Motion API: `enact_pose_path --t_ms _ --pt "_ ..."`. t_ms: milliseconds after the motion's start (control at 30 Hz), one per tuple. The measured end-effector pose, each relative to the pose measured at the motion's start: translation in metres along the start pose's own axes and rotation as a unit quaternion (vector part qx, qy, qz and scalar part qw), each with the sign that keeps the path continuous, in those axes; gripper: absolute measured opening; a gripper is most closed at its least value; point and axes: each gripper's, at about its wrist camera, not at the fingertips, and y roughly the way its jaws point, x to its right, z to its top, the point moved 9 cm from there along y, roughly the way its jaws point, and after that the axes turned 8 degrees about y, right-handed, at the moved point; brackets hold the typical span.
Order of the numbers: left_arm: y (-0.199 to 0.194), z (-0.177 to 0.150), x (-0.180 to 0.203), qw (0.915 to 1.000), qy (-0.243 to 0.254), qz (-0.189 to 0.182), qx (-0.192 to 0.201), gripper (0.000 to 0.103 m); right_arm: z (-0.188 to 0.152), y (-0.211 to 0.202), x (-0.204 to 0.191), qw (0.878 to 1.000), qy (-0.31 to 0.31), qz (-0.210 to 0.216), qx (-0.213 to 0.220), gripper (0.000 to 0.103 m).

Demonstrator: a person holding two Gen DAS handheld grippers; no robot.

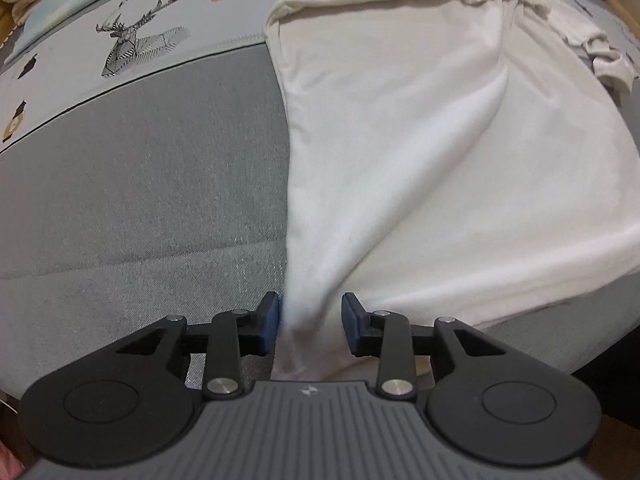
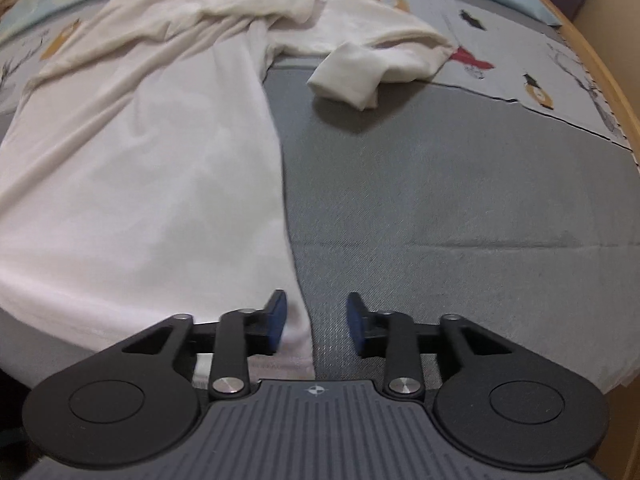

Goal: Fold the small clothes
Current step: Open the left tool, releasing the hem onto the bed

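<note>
Light was soft and even in both wrist views, a touch dim and cool, with no glare anywhere. The white shirt (image 1: 420,152) came out pale without blowing out. The rolled sleeve (image 2: 348,76) cast a soft shadow toward the camera on the grey bedcover (image 2: 460,200). The fisheye bowed the bed hard, and the corners fell dark. The cloth near the left gripper (image 1: 310,322) was smeared with blur, and the shirt's edge near the right gripper (image 2: 316,322) looked soft.
</note>
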Motion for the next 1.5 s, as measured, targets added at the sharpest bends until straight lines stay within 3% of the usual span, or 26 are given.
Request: enact_pose_path --t_ms 67,133,167,200,333,500,600,667,733,800,967,1133,1500 --pt "0.001 -0.001 0.001 1.0000 0.006 0.001 -0.003 0.015 -0.004 0.005 -0.004 1.000 -0.016 -0.004 -0.011 0.036" --pt "0.002 -0.002 0.003 0.9999 0.014 0.005 -0.002 0.007 -0.008 0.010 -0.008 0.999 -0.030 -0.007 -0.023 0.034" --pt "0.002 -0.002 0.004 0.9998 0.016 0.006 -0.002 0.007 -0.010 0.012 -0.010 0.999 -0.036 -0.007 -0.030 0.026" --pt "0.002 -0.003 0.004 0.9998 0.019 0.010 -0.004 0.006 -0.013 0.014 -0.011 0.999 -0.042 -0.007 -0.035 0.000" --pt "0.006 -0.005 0.003 0.9994 0.024 0.021 -0.013 0.006 -0.010 0.013 -0.011 0.999 -0.042 -0.009 -0.029 0.000" --pt "0.005 -0.005 0.004 0.9992 0.030 0.021 -0.015 0.010 -0.006 0.013 0.011 0.998 -0.011 -0.050 -0.021 0.000" --pt "-0.004 0.002 0.001 0.9998 0.013 0.012 0.012 0.027 0.000 0.007 0.011 0.999 0.003 -0.033 -0.003 0.000" --pt "-0.010 0.009 0.000 0.9995 0.002 0.007 0.031 0.032 0.008 -0.001 0.007 1.000 0.013 -0.017 0.022 0.008" --pt "-0.014 0.013 0.000 0.9991 -0.005 0.002 0.043 0.032 0.013 -0.005 0.003 0.999 0.024 0.004 0.033 0.034" --pt "-0.016 0.017 0.003 0.9988 -0.009 0.000 0.049 0.032 0.014 -0.006 -0.001 0.999 0.023 0.010 0.036 0.045" --pt "-0.018 0.021 0.009 0.9985 -0.014 -0.006 0.053 0.032 0.004 0.007 -0.013 1.000 -0.012 -0.002 0.002 0.045" --pt "-0.013 0.023 0.013 0.9990 -0.005 0.002 0.043 0.032 -0.017 0.030 -0.006 0.996 -0.041 -0.055 -0.061 0.045" --pt "-0.017 0.051 0.021 0.9964 -0.028 0.030 0.074 0.032 0.034 -0.009 -0.012 0.995 -0.003 -0.028 0.096 0.044"
